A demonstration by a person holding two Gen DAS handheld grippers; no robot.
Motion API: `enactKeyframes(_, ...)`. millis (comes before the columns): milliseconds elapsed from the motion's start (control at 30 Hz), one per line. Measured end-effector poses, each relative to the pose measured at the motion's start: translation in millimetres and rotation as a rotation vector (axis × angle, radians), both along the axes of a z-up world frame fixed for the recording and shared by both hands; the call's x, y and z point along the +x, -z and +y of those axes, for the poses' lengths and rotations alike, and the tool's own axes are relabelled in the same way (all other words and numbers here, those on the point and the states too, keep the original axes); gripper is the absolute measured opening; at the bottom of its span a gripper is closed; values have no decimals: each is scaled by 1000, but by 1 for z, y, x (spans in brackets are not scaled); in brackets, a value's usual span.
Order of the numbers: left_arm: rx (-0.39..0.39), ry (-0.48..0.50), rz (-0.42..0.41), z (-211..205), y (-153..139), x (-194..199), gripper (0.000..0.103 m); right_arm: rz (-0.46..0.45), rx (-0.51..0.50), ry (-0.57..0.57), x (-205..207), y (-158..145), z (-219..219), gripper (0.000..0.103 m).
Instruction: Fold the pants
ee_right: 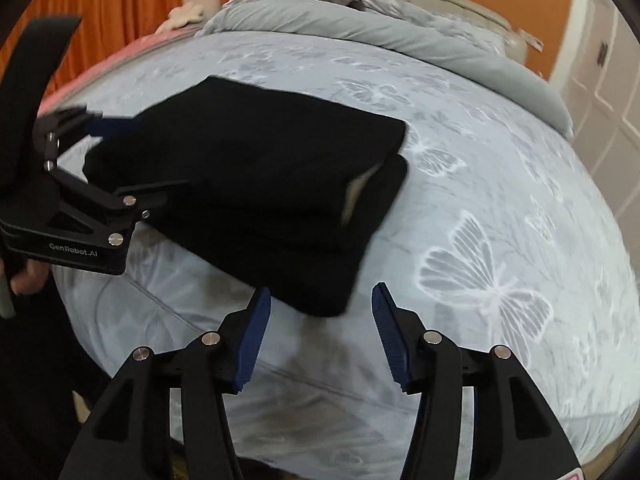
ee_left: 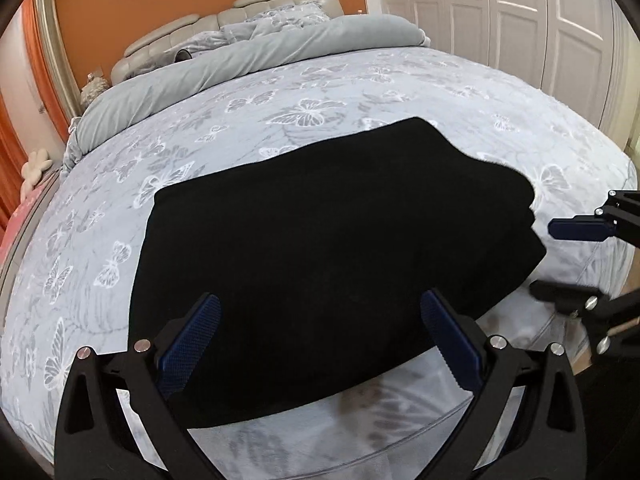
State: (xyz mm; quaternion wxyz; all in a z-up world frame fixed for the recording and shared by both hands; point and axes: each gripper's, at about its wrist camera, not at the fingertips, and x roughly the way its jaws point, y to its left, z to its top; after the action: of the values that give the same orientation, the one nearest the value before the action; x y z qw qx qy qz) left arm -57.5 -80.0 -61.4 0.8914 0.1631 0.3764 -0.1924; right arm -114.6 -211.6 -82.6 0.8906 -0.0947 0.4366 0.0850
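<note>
Black pants lie folded into a thick stack on the bed near its front edge; they also show in the right wrist view, with a pale lining showing at one fold. My left gripper is open over the near edge of the stack, its jaws apart and holding nothing. It also shows at the left of the right wrist view. My right gripper is open and empty just off the stack's near corner. It shows at the right edge of the left wrist view.
The bed has a pale blue butterfly-print cover. A grey duvet is bunched at the head by a padded headboard. White wardrobe doors stand at the right. Orange curtains hang at the left.
</note>
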Motion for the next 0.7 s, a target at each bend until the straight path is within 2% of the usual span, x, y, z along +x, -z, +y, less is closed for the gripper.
enactKeyframes(33, -8, -4, 8, 2, 1, 2, 98, 9, -5, 7, 5, 3, 3, 44)
enactKeyframes(67, -19, -11, 18, 5, 1, 4, 98, 31, -9, 16, 14, 9, 4, 33)
enactKeyframes(100, -31, -21, 30, 8, 1, 6, 98, 40, -1, 29, 20, 10, 5, 17)
enactKeyframes(133, -41, -25, 39, 10, 1, 8, 98, 24, 24, 43, 19, 4, 3, 13)
enactKeyframes(200, -60, -40, 41, 17, -2, 11, 98, -52, 147, 104, 7, -24, -11, 11)
enactKeyframes(233, -65, -43, 37, 19, -4, 11, 98, -72, 189, 138, 2, -29, -20, 10)
enactKeyframes(267, -75, -42, 33, 23, -4, 12, 98, -54, 205, 171, 1, -26, -28, 7)
enactKeyframes(300, -72, -45, 39, 24, -3, 12, 98, 39, 195, 243, 8, -5, -42, 7)
enactKeyframes(333, -51, -55, 56, 24, 2, 16, 98, 172, 198, 273, 16, 21, -51, 3)
enactKeyframes(367, -38, -54, 72, 24, 6, 17, 98, 199, 197, 284, 16, 30, -55, 2)
enactKeyframes(433, -19, -56, 66, 23, 6, 17, 98, 117, 228, 280, 8, 7, -60, 6)
enactKeyframes(500, -41, -49, 57, 25, 0, 15, 98, 0, 349, 357, -6, -19, -80, 19)
enactKeyframes(533, -57, -51, 55, 27, -3, 15, 98, -22, 417, 369, -9, -27, -87, 25)
enactKeyframes(567, -76, -58, 56, 30, -6, 15, 98, -34, 501, 359, -10, -35, -93, 30)
enactKeyframes(600, -92, -63, 62, 32, -8, 16, 98, -37, 559, 338, -7, -41, -94, 41)
enactKeyframes(633, -100, -65, 69, 34, -8, 18, 98, -37, 574, 327, -4, -44, -92, 47)
enactKeyframes(700, -117, -83, 98, 39, -6, 22, 98, -11, 549, 276, 9, -45, -75, 48)
